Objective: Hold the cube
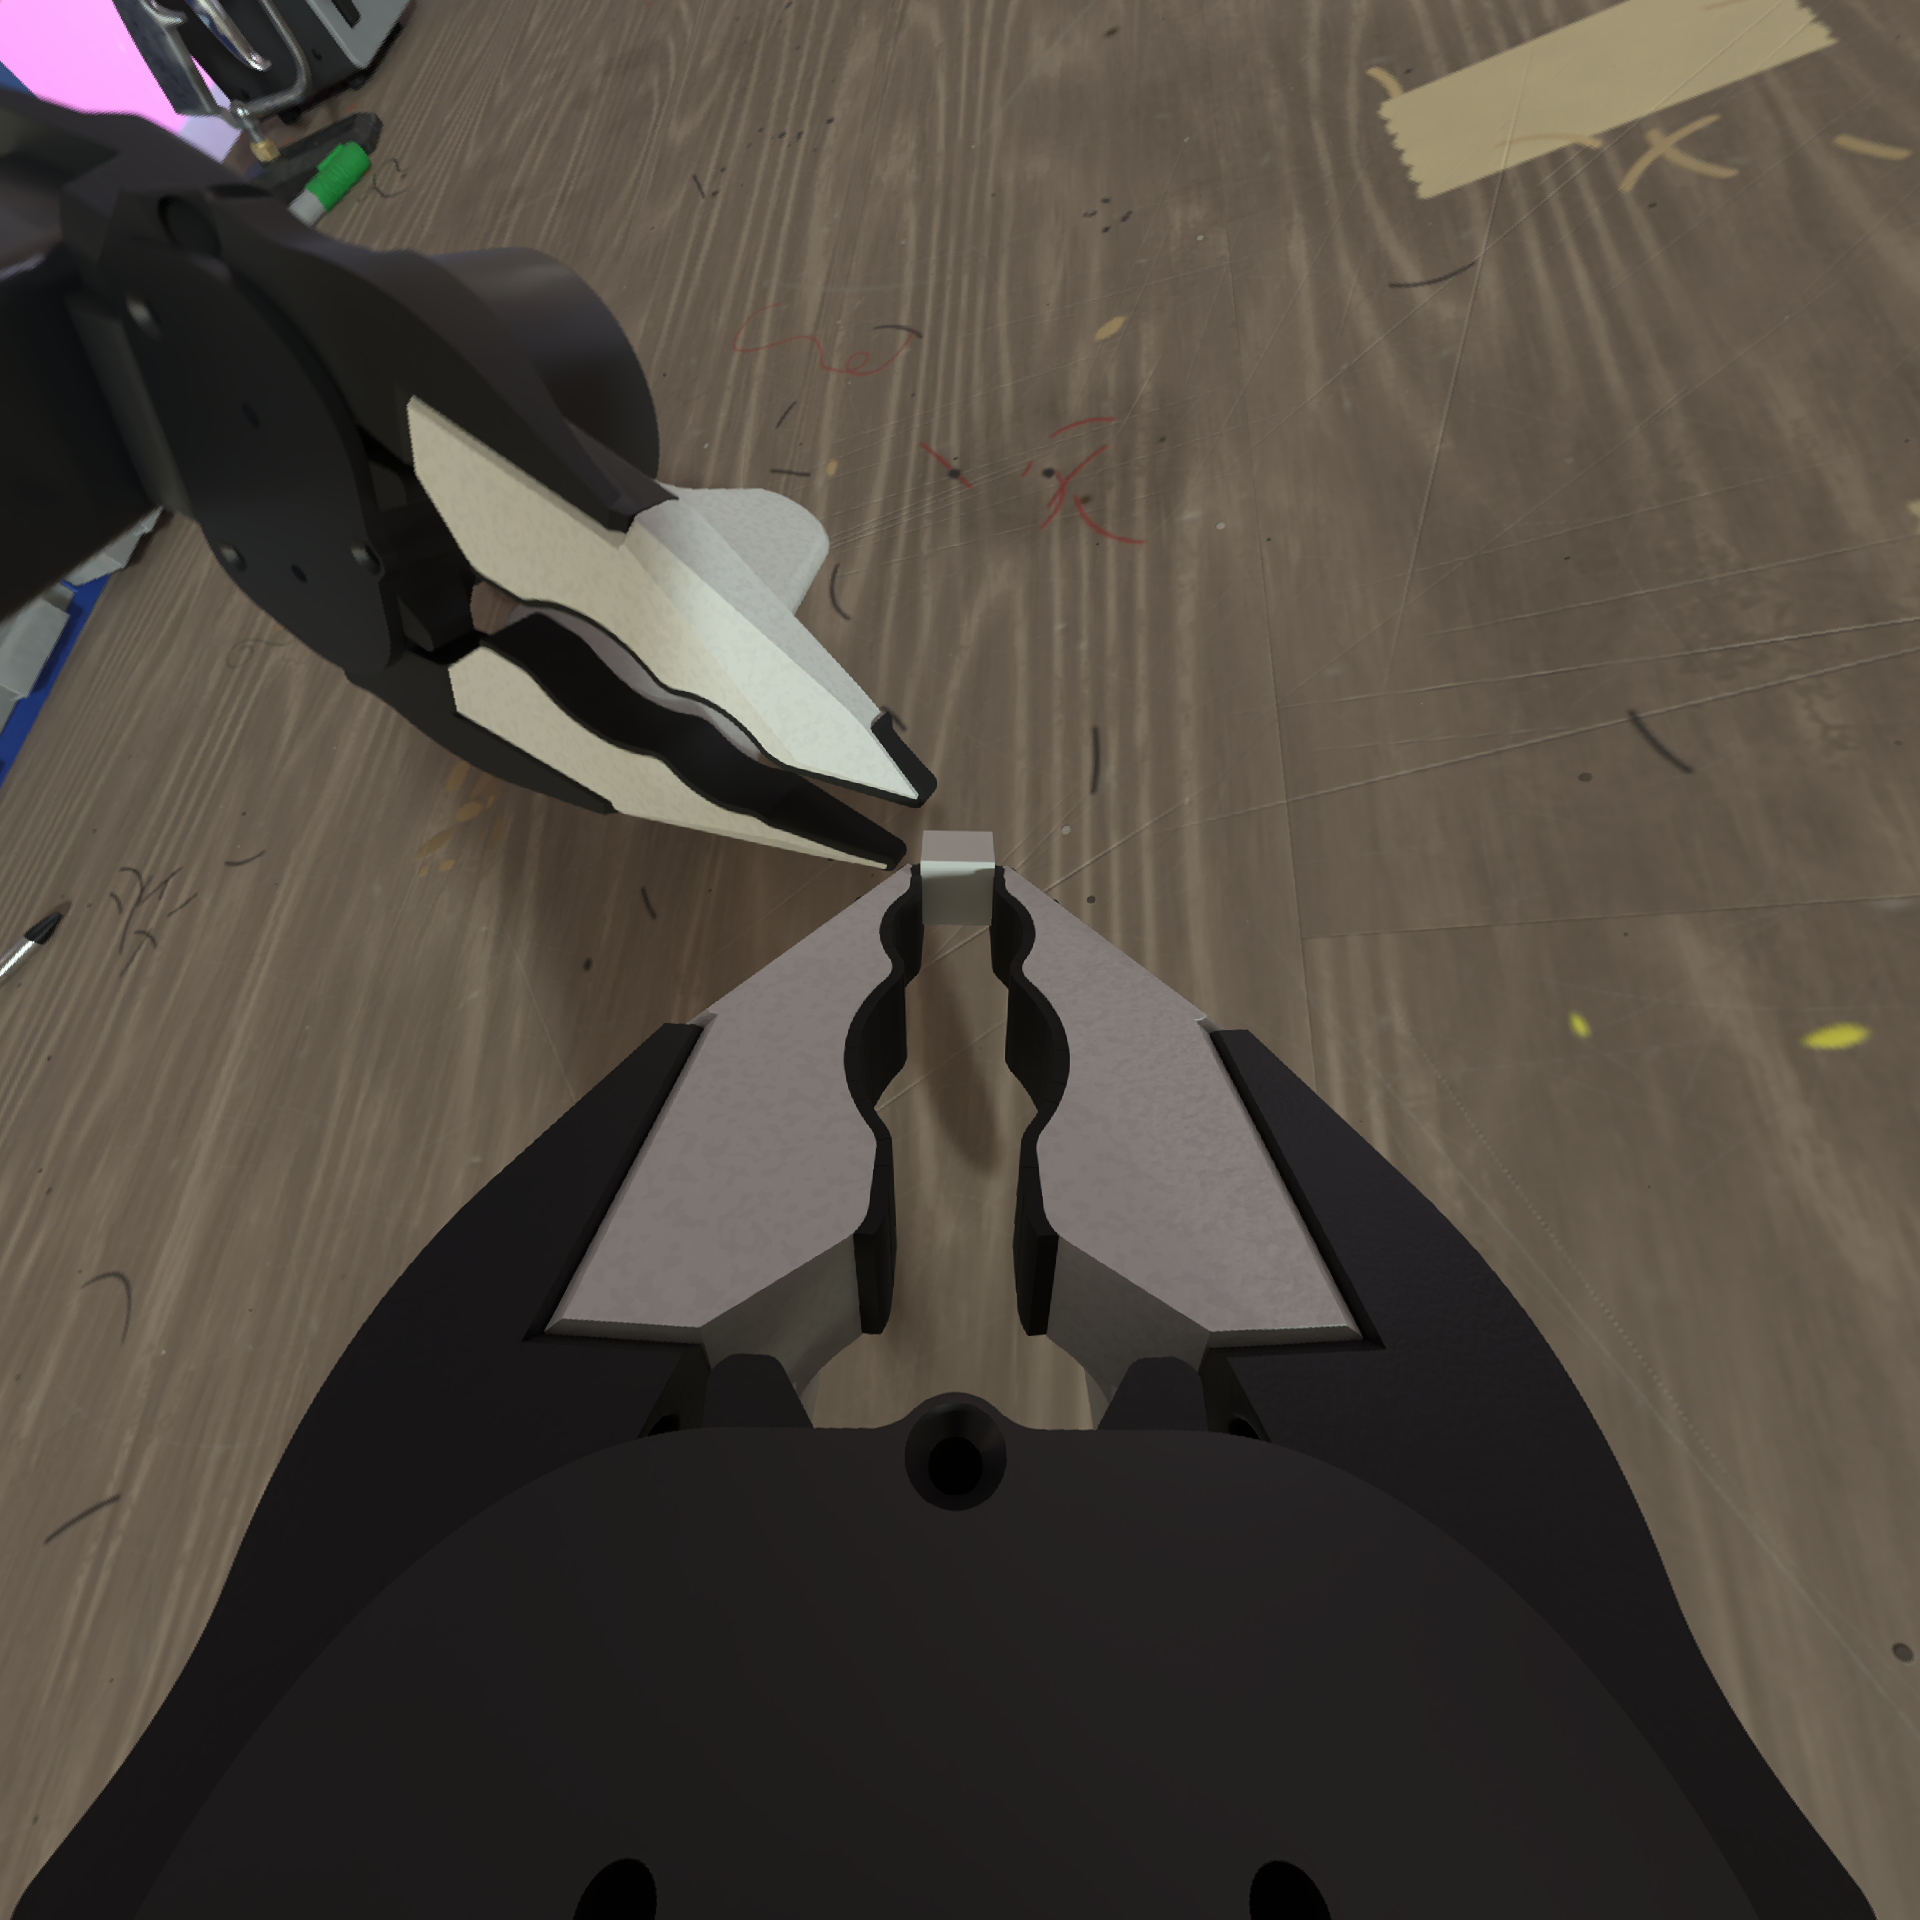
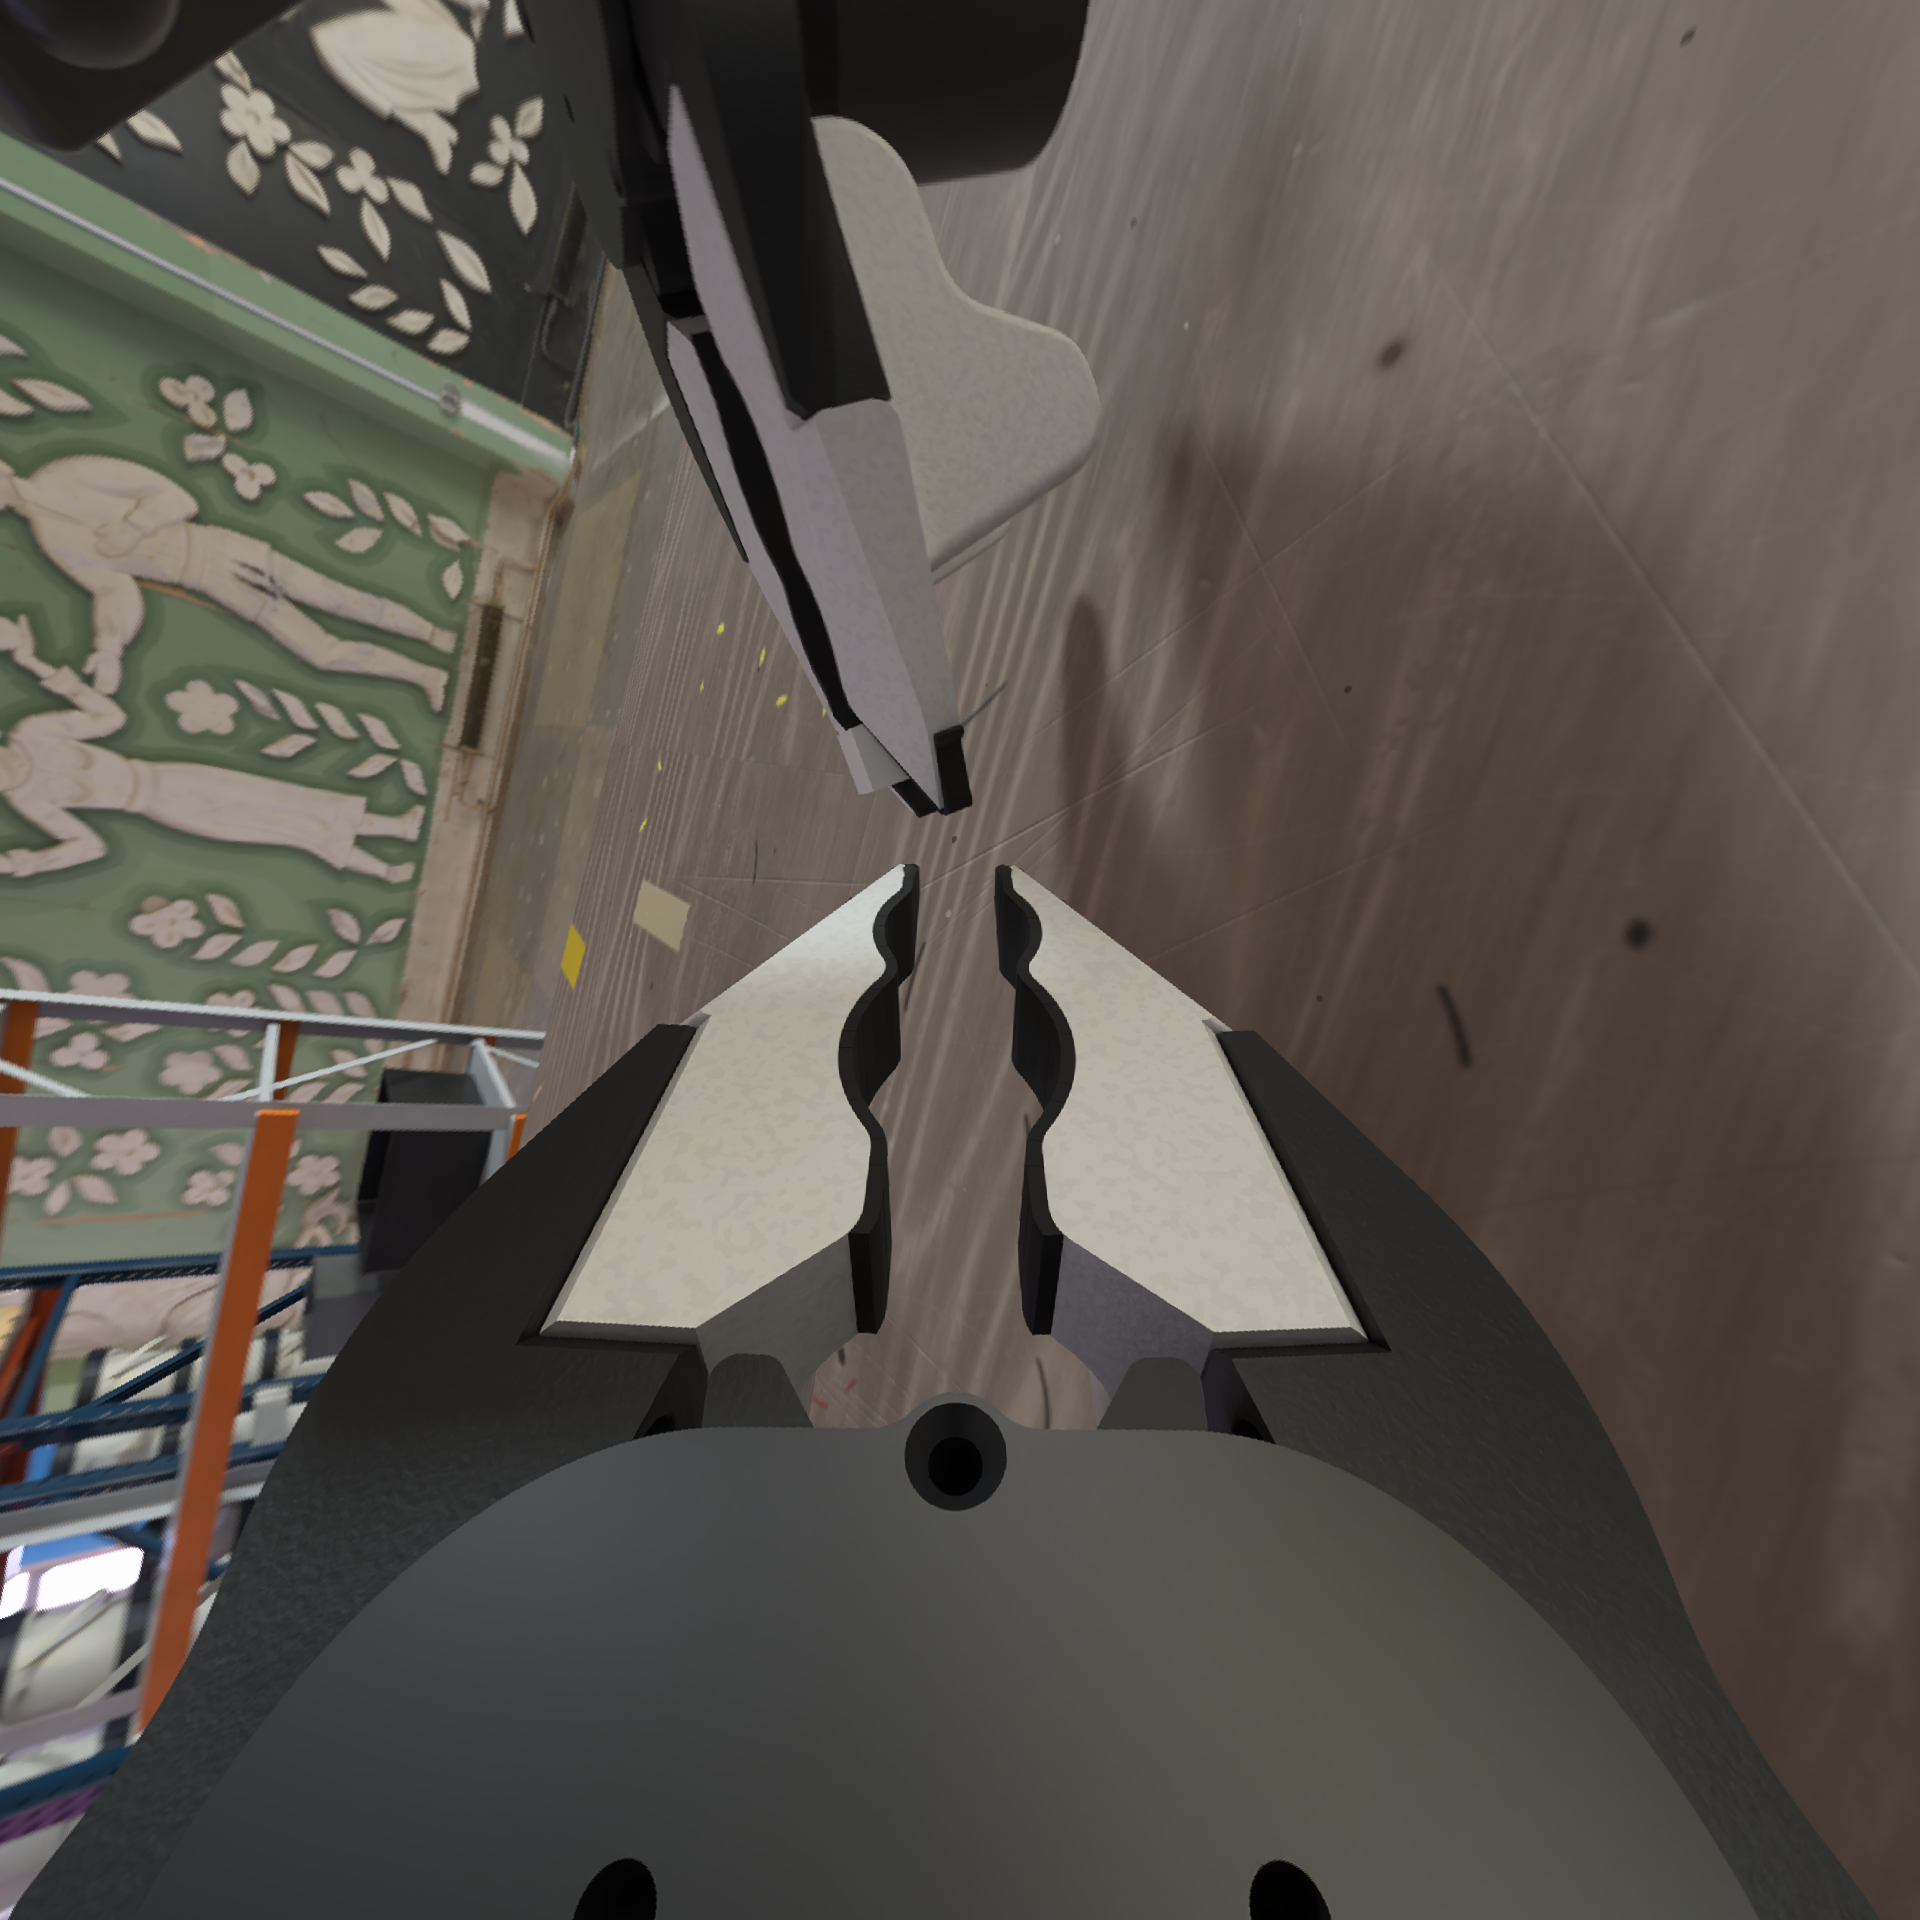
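Observation:
A small white cube (image 1: 958, 854) sits between the fingertips of my left gripper (image 1: 957, 896), which is shut on it just above the wooden table (image 1: 1351, 727). My right gripper (image 1: 914, 821) comes in from the upper left in the left wrist view. Its tips are slightly apart and end just left of the cube, not touching it. In the right wrist view my right gripper (image 2: 956, 894) is open by a narrow gap with nothing between its fingers. The left gripper (image 2: 940, 790) points down at it from above, seen edge-on. The cube is hidden in that view.
A strip of tan tape (image 1: 1590, 94) lies on the table at the far right. A green-capped marker (image 1: 332, 177) and grey equipment (image 1: 270, 52) are at the far left, and a pen (image 1: 31, 940) at the left edge. Orange and blue shelving (image 2: 156, 1247) stands beyond the table.

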`<action>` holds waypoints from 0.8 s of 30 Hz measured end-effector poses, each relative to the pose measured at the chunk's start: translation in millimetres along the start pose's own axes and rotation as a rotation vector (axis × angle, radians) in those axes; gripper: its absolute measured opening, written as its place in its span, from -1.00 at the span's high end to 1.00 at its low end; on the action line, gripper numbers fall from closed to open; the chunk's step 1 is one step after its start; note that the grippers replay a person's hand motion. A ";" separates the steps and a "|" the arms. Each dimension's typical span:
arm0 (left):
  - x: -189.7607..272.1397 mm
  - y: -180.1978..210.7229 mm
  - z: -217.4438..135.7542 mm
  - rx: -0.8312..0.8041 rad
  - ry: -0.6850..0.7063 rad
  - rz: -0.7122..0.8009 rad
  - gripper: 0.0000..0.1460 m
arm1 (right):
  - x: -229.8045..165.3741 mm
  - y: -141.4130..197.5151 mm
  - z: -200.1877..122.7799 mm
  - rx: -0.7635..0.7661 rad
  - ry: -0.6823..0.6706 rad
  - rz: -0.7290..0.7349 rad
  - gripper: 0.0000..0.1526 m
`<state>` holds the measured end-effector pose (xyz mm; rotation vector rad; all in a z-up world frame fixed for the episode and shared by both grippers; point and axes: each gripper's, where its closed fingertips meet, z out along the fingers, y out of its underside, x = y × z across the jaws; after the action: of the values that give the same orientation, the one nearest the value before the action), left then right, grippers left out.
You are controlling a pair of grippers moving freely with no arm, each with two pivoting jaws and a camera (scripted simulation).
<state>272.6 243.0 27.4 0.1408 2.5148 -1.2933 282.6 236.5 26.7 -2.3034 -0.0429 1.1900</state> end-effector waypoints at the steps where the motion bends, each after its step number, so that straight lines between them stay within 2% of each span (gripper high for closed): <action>1: 0.3 0.0 0.2 0.000 -0.002 0.007 0.84 | 0.9 1.1 0.3 -0.021 -0.008 0.014 0.79; 6: 0.5 0.2 0.3 -0.006 -0.010 0.031 0.84 | 3.0 3.0 1.2 -0.081 -0.045 0.064 0.69; 19: 1.3 0.1 -0.6 -0.005 -0.019 0.086 0.84 | 2.6 3.1 2.4 -0.101 -0.139 0.160 0.78; 24: 1.5 0.0 0.1 -0.010 -0.014 0.102 0.84 | 1.3 4.3 2.6 -0.160 -0.132 0.152 0.72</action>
<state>271.3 242.8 26.9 0.2538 2.4681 -1.2373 280.4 234.3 22.5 -2.3975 -0.0113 1.4626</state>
